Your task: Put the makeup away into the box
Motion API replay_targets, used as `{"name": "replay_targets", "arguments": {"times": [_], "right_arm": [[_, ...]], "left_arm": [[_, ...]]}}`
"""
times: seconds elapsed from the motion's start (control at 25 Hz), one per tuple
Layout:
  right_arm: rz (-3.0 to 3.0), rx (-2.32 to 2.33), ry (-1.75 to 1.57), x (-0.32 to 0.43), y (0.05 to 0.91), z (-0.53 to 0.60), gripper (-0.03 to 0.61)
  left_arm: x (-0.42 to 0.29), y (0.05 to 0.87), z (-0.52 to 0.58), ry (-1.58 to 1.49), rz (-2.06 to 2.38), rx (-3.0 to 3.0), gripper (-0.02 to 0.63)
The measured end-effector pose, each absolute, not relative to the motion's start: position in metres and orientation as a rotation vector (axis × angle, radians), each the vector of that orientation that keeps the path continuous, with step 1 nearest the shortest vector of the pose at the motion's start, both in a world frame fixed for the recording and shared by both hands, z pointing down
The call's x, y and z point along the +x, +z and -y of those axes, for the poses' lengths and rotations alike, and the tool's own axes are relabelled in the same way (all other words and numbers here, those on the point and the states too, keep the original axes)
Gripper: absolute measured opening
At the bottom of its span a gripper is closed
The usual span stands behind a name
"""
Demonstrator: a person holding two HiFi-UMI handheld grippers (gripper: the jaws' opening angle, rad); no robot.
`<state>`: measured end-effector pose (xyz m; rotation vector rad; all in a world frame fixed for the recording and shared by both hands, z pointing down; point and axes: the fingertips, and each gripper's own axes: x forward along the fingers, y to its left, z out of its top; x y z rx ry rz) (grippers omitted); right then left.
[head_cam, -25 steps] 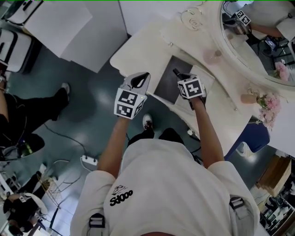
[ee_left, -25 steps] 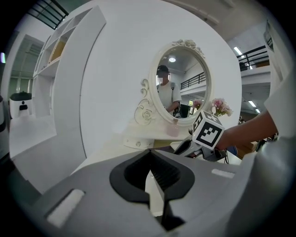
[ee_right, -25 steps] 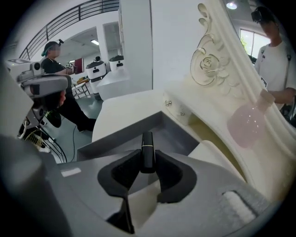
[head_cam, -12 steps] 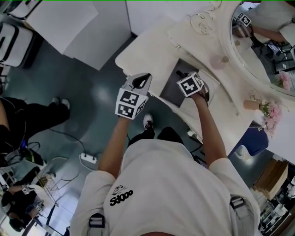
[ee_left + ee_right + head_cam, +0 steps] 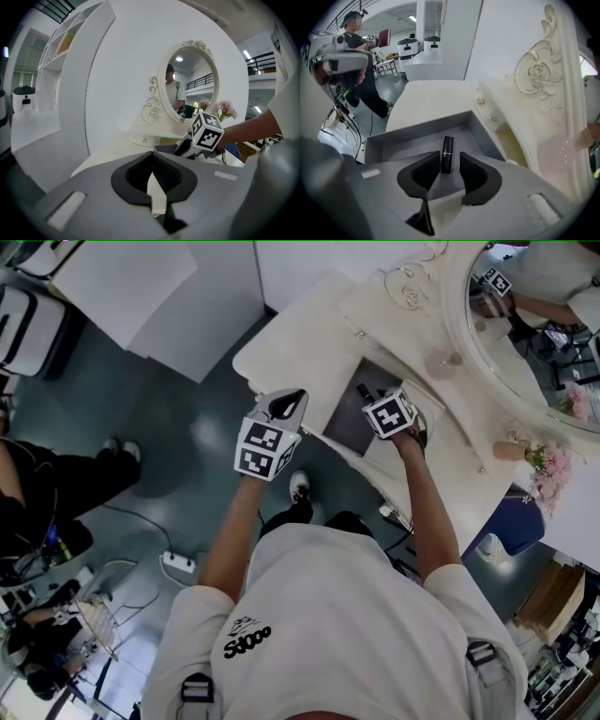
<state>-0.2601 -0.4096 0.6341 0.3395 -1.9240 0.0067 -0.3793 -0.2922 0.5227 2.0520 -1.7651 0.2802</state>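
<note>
A grey open box [image 5: 349,424] lies on the white dressing table [image 5: 300,334]. My right gripper [image 5: 363,391] points steeply down into it. In the right gripper view a black lipstick [image 5: 447,154] stands between the jaws of that gripper [image 5: 450,162], over the box floor [image 5: 408,147]. The jaws are opening: a gap shows on the lipstick's right side and the pads no longer press on it. My left gripper [image 5: 286,402] hovers off the table's front edge, left of the box. Its jaws [image 5: 151,155] are shut with nothing in them. The left gripper view shows the right gripper [image 5: 183,148] from the side.
An oval mirror [image 5: 525,324] in a carved white frame stands at the table's back. A pink round jar [image 5: 441,362] and pink flowers [image 5: 548,465] sit near it. On the floor to the left are a person in black [image 5: 56,484] and a power strip [image 5: 178,565].
My right gripper has rolled and shifted slightly over the box. The left gripper has stayed in place.
</note>
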Motion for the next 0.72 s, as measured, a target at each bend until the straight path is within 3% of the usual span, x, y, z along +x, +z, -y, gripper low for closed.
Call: {"name": "replay_targets", "arguments": {"times": [0.12, 0.24, 0.72], "right_arm": [[1.955, 0.424, 0.095, -0.245, 0.622, 0.408, 0.090], [2.049, 0.550, 0.054, -0.235, 0.584, 0.419, 0.003], [2.405, 0.936, 0.077, -0.118, 0.420, 0.445, 0.002]], "left_arm": [[-0.372, 0.519, 0.294, 0.294, 1.751, 2.077, 0.018], [-0.364, 0.512, 0.301, 0.320, 1.736, 2.114, 0.018], [-0.289, 0.401, 0.359, 0.296, 1.807, 2.377, 0.018]]}}
